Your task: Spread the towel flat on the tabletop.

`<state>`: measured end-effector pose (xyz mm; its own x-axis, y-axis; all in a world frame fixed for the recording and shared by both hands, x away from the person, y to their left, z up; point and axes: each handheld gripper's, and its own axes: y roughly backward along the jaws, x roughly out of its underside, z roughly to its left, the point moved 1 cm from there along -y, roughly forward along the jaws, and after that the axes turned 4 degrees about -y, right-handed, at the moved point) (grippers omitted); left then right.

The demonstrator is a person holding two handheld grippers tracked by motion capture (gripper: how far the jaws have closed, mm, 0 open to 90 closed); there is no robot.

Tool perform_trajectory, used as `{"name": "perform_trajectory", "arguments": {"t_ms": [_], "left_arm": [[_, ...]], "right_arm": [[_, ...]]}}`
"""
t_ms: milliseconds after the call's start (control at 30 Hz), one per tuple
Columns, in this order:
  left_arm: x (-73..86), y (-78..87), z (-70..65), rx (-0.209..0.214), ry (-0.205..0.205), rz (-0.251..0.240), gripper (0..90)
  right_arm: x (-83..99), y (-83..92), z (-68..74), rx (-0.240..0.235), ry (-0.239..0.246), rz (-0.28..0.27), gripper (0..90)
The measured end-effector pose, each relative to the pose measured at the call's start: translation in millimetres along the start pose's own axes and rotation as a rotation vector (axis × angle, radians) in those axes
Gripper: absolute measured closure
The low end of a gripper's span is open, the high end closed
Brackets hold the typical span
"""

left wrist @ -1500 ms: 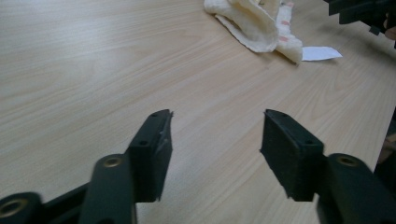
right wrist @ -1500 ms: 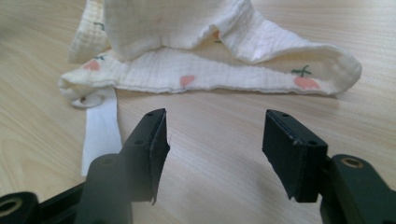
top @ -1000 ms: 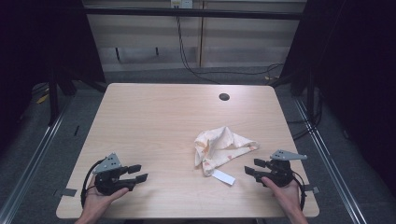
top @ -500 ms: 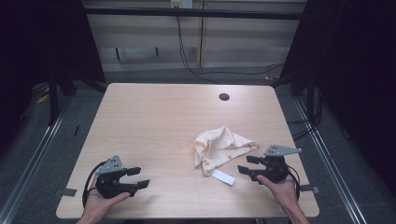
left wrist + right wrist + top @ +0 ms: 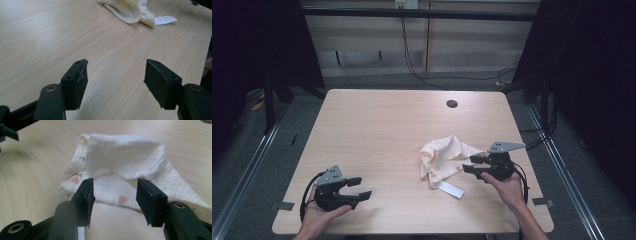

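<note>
- Moved in since a second ago: right gripper [image 5: 476, 167], from the desk's right edge up to the cloth [image 5: 443, 159]; left gripper [image 5: 358, 187] unmoved near the front left corner.
- Right jaws just closing a little, a fair gap left, nothing pinched; cloth hem just beyond the tips [image 5: 113, 191], likely lined up for a grab at the near edge.
- Left jaws just opened, standing wide and empty over bare desk [image 5: 50, 37], well apart from the cloth; probably waiting its turn.
- Cloth crumpled right of centre, white tag [image 5: 451, 189] at its front.
- Hard to tell: folds beneath, actual contact with the hem.
</note>
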<state>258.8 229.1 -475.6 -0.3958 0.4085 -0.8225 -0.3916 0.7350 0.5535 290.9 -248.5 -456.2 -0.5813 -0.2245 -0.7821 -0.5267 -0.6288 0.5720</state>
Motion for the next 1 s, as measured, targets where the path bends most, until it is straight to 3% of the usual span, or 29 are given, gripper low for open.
{"name": "perform_trajectory", "arguments": {"t_ms": [167, 300, 367, 467, 733, 833, 933, 1000], "left_arm": [[-1.6, -2.2, -0.2, 0.003, 0.012, 0.0, 36.0], [-1.2, -4.6, 0.8, 0.007, 0.008, 0.017, 35.6], [-0.9, -4.5, 1.0, 0.005, 0.007, 0.02, 35.6], [-0.4, -4.6, 1.2, -0.006, 0.013, 0.026, 35.6], [0.0, -4.1, 3.5, -0.024, 0.01, 0.024, 36.0], [-0.2, -2.9, 3.4, -0.018, 0.012, 0.017, 35.6], [-0.6, -0.8, 3.1, -0.02, 0.009, 0.004, 35.7], [-1.2, 0.5, 1.9, -0.018, 0.003, 0.001, 35.7]], "right_arm": [[-14.1, -11.6, -10.5, 0.03, 0.02, 0.002, 47.3], [-21.8, -27.9, -20.2, 0.035, 0.045, 0.05, 46.8], [-25.1, -33.3, -26.4, 0.021, 0.003, 0.039, 46.3], [-27.6, -37.5, -29.2, 0.034, 0.012, 0.052, 46.6], [-14.8, -62.3, -39.6, 0.042, 0.027, 0.143, 37.2], [-9.3, -69.4, -37.8, 0.052, 0.052, 0.184, 37.9], [-6.0, -77.3, -35.9, 0.052, 0.044, 0.236, 42.7], [-5.3, -78.9, -31.6, 0.084, 0.041, 0.224, 46.3]]}}
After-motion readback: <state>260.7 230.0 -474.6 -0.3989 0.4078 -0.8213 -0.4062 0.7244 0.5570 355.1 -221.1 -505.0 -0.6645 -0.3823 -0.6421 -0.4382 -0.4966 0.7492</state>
